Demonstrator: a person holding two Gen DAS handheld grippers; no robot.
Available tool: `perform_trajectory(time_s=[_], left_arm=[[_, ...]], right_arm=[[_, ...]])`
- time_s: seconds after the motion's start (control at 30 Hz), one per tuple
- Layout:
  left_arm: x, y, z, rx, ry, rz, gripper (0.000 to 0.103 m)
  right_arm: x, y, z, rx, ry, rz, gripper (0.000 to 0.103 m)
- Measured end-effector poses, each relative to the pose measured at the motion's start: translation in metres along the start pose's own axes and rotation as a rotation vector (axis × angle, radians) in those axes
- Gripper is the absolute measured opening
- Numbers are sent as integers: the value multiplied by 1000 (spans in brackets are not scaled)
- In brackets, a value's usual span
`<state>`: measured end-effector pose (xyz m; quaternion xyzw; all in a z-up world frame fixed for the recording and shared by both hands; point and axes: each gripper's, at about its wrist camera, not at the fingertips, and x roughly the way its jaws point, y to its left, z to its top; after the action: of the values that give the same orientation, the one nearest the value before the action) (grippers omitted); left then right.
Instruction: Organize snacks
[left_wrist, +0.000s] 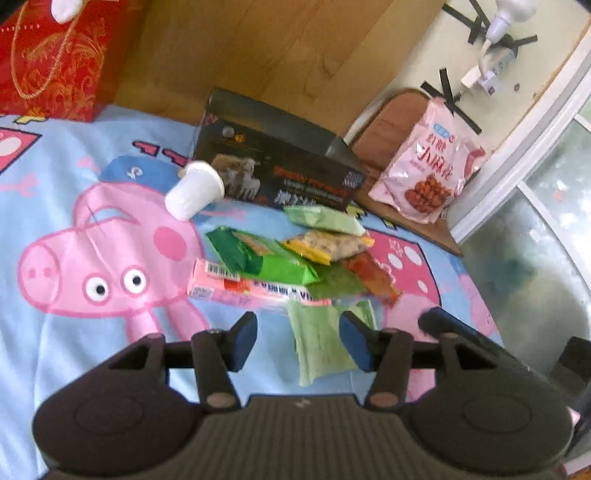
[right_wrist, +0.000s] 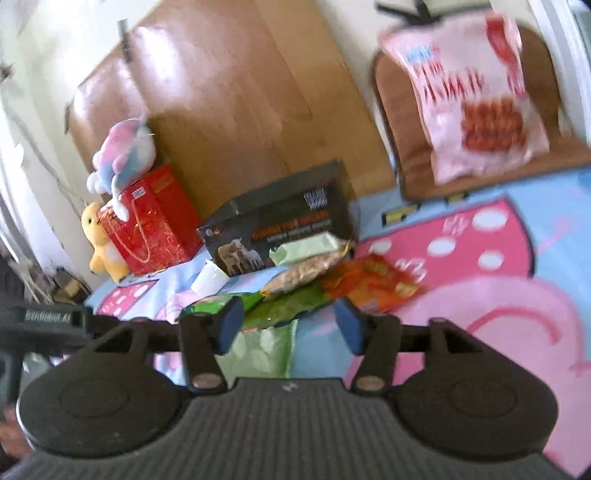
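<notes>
A pile of snack packets lies on a cartoon-pig bedsheet (left_wrist: 74, 206): a pink bar (left_wrist: 251, 290), a green packet (left_wrist: 269, 258), a yellow nut packet (left_wrist: 328, 245), a pale green packet (left_wrist: 325, 218), an orange-red packet (left_wrist: 373, 275) and a light green pouch (left_wrist: 319, 343). My left gripper (left_wrist: 299, 341) is open and empty, just above the light green pouch. My right gripper (right_wrist: 290, 325) is open and empty, over the same pouch (right_wrist: 262, 350), with the orange packet (right_wrist: 373, 282) just ahead. A dark box (left_wrist: 273, 166) stands behind the pile.
A white paper cup (left_wrist: 194, 190) lies on its side by the dark box. A large pink snack bag (left_wrist: 432, 166) leans on a brown cushion (right_wrist: 417, 155) at the right. A red gift bag (right_wrist: 155, 225) and plush toys (right_wrist: 122, 151) stand at the far left. A wooden headboard (left_wrist: 258, 48) is behind.
</notes>
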<state>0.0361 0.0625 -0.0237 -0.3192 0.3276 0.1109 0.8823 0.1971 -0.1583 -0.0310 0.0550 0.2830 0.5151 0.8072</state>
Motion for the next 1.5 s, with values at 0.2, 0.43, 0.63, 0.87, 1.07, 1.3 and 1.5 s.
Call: perform_trajectory(time_s=[0.2,0.43,0.63,0.87,1.07,1.3,1.5], left_arm=[[30,-15,-8,67,83,-6,45],[35,-21,-6,82,111,-43,24],[-5,-37,48,170,-45,-100,24],[54,-39,138,147,-141,-67,25],[93,-23,164,124,-127,1,35],[20,52,124,-3,-215,11,39],[17,96,82,-136,-150,64,38]], right_arm=[[10,30,-34,-304,125,28,87],[42,42,-39,-399,208,21,48],[26,51,5,-362,69,79,41],[92,54,76,-376,-36,-16,41],[147,38,97,-420,-25,-198,49],[86,0,73,-164,-48,-67,50],[105,21,45,-96,124,154,48]])
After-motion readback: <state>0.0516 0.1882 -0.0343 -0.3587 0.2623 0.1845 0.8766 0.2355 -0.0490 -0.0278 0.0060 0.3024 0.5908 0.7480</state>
